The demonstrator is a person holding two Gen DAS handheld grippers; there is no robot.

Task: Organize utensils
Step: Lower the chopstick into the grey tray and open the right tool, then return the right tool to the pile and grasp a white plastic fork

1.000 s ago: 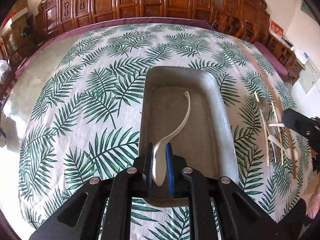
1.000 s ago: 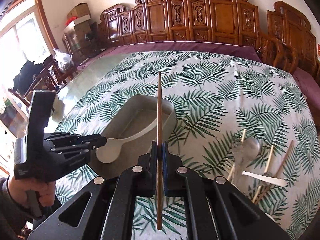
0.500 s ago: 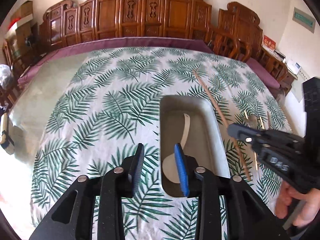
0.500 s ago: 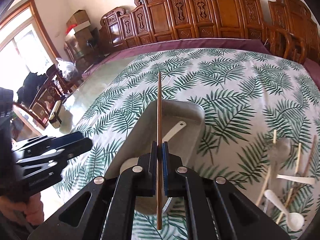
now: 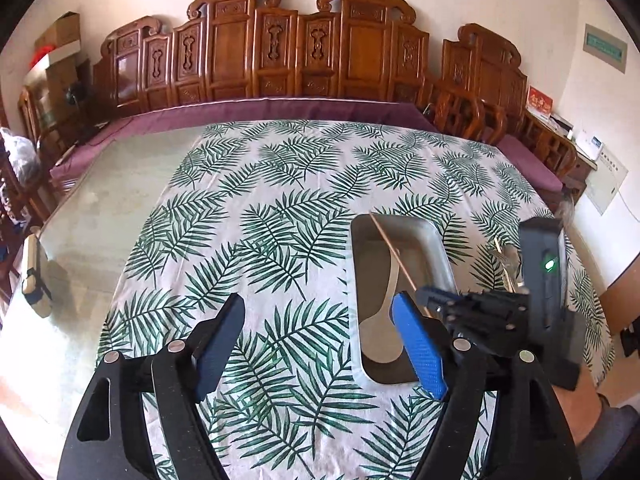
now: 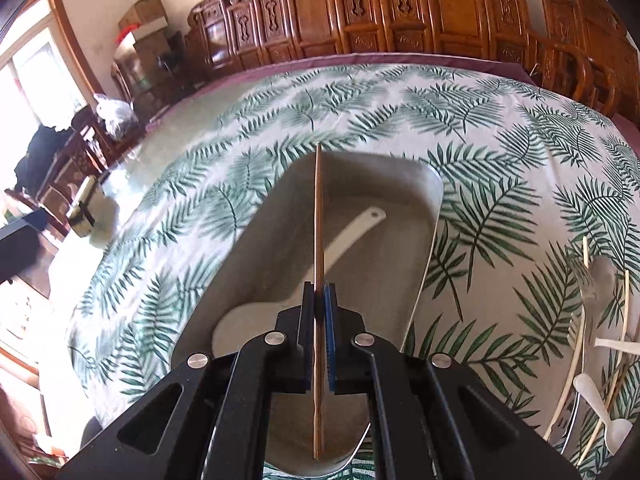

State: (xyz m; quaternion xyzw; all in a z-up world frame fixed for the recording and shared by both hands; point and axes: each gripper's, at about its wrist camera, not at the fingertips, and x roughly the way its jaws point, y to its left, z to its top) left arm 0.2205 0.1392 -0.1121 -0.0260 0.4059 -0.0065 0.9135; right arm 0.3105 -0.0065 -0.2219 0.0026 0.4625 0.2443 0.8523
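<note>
Spoon (image 5: 382, 312) now lies freed in the tray (image 5: 440, 256) at one o'clock of the spread left fingers (image 5: 418, 350), while the right fingers (image 6: 329, 320), pinching a chopstick (image 6: 319, 216), arrive overhead to drop it next.

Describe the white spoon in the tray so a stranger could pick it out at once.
Start at the table with the palm-leaf cloth and find the grey tray on it. The white spoon lies flat on the tray's floor, beneath the brown chopstick clamped in the right gripper. It is the only utensil lying inside the tray; the other utensils lie loose on the cloth to its right.
</note>
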